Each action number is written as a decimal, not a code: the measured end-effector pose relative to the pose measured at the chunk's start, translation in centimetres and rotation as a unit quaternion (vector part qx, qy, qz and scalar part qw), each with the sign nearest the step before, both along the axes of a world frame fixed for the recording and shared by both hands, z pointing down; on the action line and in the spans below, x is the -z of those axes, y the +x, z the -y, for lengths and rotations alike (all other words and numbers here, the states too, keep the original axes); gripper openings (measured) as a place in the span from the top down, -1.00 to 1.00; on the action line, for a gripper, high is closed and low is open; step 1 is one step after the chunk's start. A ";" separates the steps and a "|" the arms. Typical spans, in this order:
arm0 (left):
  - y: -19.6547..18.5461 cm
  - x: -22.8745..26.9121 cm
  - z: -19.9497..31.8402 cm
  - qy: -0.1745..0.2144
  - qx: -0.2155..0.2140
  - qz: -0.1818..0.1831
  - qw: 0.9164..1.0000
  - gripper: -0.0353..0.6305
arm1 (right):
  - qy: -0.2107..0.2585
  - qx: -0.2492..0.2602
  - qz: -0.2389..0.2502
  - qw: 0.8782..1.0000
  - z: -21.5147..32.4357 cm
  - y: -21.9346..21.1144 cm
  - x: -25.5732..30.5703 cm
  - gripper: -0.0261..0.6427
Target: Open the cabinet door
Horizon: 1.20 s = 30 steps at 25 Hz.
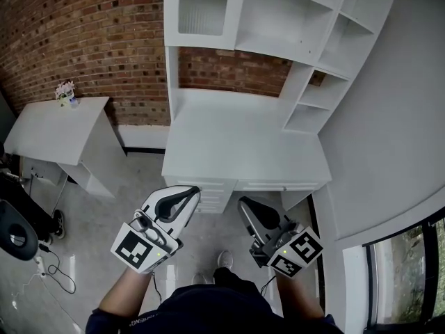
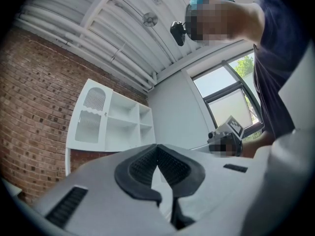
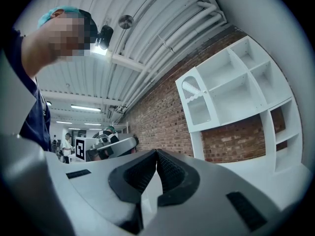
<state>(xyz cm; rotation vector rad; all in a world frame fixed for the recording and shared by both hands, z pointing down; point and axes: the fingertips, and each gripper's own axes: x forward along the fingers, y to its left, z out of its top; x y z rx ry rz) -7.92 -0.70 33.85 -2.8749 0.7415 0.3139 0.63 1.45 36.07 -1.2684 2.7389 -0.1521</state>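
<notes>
A red brick wall [image 1: 83, 40] runs behind the furniture, and a pale grey floor [image 1: 104, 214] spreads below it. A plain white wall closes the right side, with a window [image 1: 410, 277] in its lower corner.

Against the bricks stands a white desk [image 1: 243, 152] with a bare top. Above it rises a shelf unit [image 1: 313, 40] of open compartments. A smaller white side table [image 1: 55, 127] stands apart to the left.

The cabinet door [image 1: 203, 9] is at the upper left corner of the shelf unit. It is a white frame around a pale ribbed panel, and it lies shut, flush with the unit's front.

The person stands before the desk's front edge, one gripper in each hand. The left gripper [image 1: 189, 192] is held just short of the desk's left front corner. Its dark ribbed pads meet at the tips with nothing between them. The right gripper [image 1: 247, 206] is beside it and a little nearer the person, jaws likewise closed and empty. Both are well below the door and far from it. In each gripper view the door shows small and distant above the jaw tips.

A small flower pot [image 1: 66, 94] sits on the far edge of the side table.
</notes>
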 end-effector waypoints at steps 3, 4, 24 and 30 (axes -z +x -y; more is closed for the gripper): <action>0.4 0.0 1.4 0.000 0.003 0.001 1.000 0.87 | 0.002 0.003 0.001 1.000 1.6 0.4 0.0 0.84; 0.6 -0.1 1.9 0.000 0.005 0.002 1.000 0.87 | 0.003 0.004 0.002 1.000 2.2 0.6 0.0 0.84; 8.6 0.0 18.8 0.005 0.071 0.013 0.997 0.87 | 0.008 0.051 0.013 0.999 19.1 9.7 -0.1 0.84; 10.5 0.5 24.1 0.015 0.093 0.015 0.995 0.87 | 0.009 0.066 0.013 0.998 23.8 11.8 0.1 0.84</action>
